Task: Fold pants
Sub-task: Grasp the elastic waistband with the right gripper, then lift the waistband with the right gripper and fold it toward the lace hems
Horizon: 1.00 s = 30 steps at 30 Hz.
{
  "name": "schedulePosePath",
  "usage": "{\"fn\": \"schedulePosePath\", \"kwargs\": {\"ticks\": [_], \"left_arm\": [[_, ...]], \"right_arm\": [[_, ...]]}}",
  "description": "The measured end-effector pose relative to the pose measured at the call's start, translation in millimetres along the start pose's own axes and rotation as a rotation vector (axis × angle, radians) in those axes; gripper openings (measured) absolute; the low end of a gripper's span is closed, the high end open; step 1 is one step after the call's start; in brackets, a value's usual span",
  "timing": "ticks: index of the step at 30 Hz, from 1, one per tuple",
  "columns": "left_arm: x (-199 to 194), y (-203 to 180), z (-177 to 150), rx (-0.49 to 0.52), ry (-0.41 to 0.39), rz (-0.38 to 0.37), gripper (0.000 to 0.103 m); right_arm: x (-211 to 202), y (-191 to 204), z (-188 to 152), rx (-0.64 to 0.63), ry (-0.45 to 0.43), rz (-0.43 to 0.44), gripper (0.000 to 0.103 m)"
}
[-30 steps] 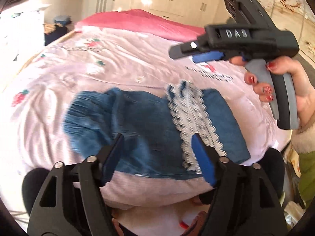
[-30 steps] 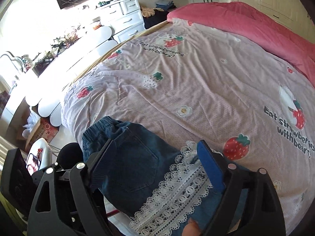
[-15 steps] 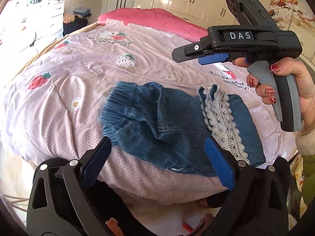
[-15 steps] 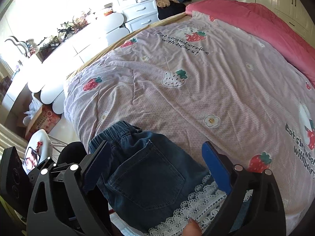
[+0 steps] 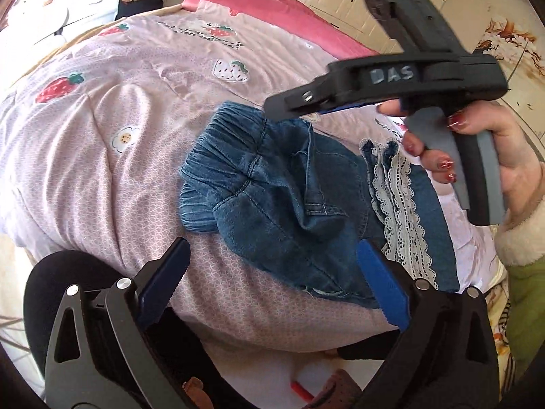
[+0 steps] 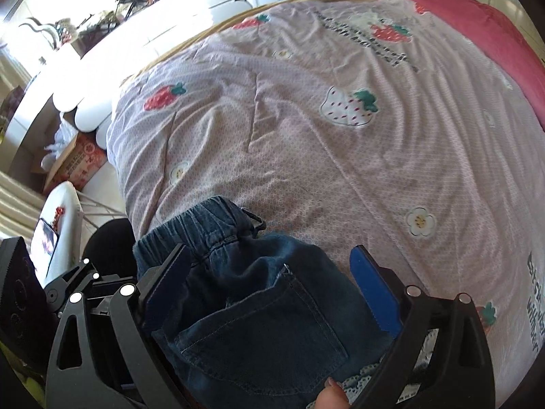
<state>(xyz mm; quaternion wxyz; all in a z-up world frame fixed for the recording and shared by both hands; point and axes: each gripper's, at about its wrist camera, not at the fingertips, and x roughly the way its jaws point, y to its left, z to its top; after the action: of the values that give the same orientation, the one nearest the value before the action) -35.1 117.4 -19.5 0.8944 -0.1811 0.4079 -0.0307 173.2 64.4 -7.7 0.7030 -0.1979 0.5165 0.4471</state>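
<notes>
Left wrist view: one pair of small blue denim pants [image 5: 293,197] with a gathered elastic waistband [image 5: 218,156] and white lace trim [image 5: 398,211] across the legs, lying rumpled on the pink strawberry-print quilt [image 5: 102,143] near the bed's near edge.

Relative to the pants:
- Left gripper [image 5: 272,279]: hovers at the near edge of the denim, jaws wide apart, holding nothing.
- Right gripper [image 5: 299,109]: held above the waistband's far side. In this view the jaws seem nearly together, but the right wrist view shows the right gripper [image 6: 269,293] with jaws spread wide over the back pocket [image 6: 265,337], gripping no cloth.
- Pink bedspread [image 5: 279,10]: well beyond, at the bed's far end.

Step judged in hand: approach before a fold; the seat is bunched, not flat. Next move likely calls for pinching waistband and seat edge, then drawing the denim smooth.
</notes>
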Motion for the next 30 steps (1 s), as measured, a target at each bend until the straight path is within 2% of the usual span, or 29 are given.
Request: {"fn": "schedulePosePath", "kwargs": {"ticks": [8,9,10,11,13,14,16,17,20,27,29,30], "left_arm": [[11,5,1,-0.012,0.013,0.002,0.092],[12,6,1,-0.015,0.015,0.001,0.092],[13,6,1,-0.018,0.015,-0.002,0.092],[14,7,1,-0.022,0.014,0.0,0.092],[14,9,1,-0.03,0.005,0.001,0.091],[13,10,1,-0.038,-0.003,-0.005,0.089],[14,15,0,-0.07,-0.003,-0.046,0.076],[15,17,0,-0.091,-0.001,-0.076,0.074],[18,16,0,-0.106,-0.004,-0.096,0.068],[25,12,2,-0.118,-0.003,-0.091,0.059],[26,11,3,-0.114,-0.002,-0.093,0.053],[29,9,6,-0.107,-0.004,-0.095,0.046]], "right_arm": [[32,4,8,-0.037,0.07,0.03,0.091],[35,5,7,-0.039,0.079,0.04,0.086],[37,5,7,-0.036,0.087,0.062,0.069],[39,7,7,-0.033,0.09,0.086,0.059],[37,10,6,-0.045,0.084,0.106,0.049],[35,10,6,-0.037,0.081,0.124,0.042],[31,11,4,-0.037,0.074,0.128,0.038],[28,11,3,-0.041,0.071,0.131,0.035],[19,9,1,-0.036,0.052,0.149,0.028],[-9,5,-10,-0.047,-0.015,0.201,0.023],[-17,4,-14,-0.045,-0.038,0.216,0.023],[-22,2,-17,-0.044,-0.052,0.226,0.023]]}}
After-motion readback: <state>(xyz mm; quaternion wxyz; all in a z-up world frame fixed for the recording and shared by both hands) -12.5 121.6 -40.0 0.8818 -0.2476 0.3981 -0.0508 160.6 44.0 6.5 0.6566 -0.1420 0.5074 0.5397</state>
